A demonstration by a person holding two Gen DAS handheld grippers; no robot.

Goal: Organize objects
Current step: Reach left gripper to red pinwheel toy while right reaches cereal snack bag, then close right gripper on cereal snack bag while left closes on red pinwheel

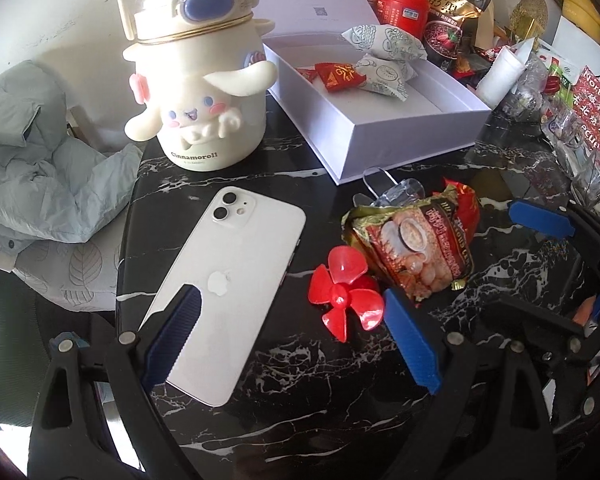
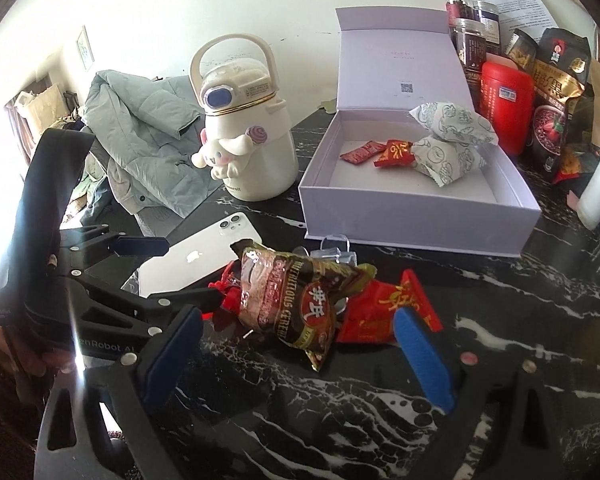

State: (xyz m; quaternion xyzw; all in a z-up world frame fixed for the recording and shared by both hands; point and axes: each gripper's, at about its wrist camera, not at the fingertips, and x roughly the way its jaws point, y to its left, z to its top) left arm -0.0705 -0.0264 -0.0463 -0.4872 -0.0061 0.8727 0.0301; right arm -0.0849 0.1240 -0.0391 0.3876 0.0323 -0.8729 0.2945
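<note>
On the black marble table [image 1: 300,380] a white phone [image 1: 228,280] lies face down. To its right lie a red plastic propeller [image 1: 346,292] and a cereal sachet [image 1: 416,248]. My left gripper [image 1: 292,296] stands open above the phone's lower end and the propeller, holding nothing. My right gripper [image 2: 298,316] hovers open, its blue pads either side of the cereal sachet [image 2: 296,300] and a red candy packet [image 2: 384,312], pressing neither. An open white box [image 2: 380,216] behind them holds wrapped snacks.
A cream Cinnamoroll bottle [image 1: 200,92] stands left of the box [image 1: 400,136]. A clear plastic piece [image 2: 336,248] lies in front of the box. Jars, a red canister [image 2: 504,104] and snack bags crowd the back right. A grey jacket [image 1: 40,168] lies off the table's left edge.
</note>
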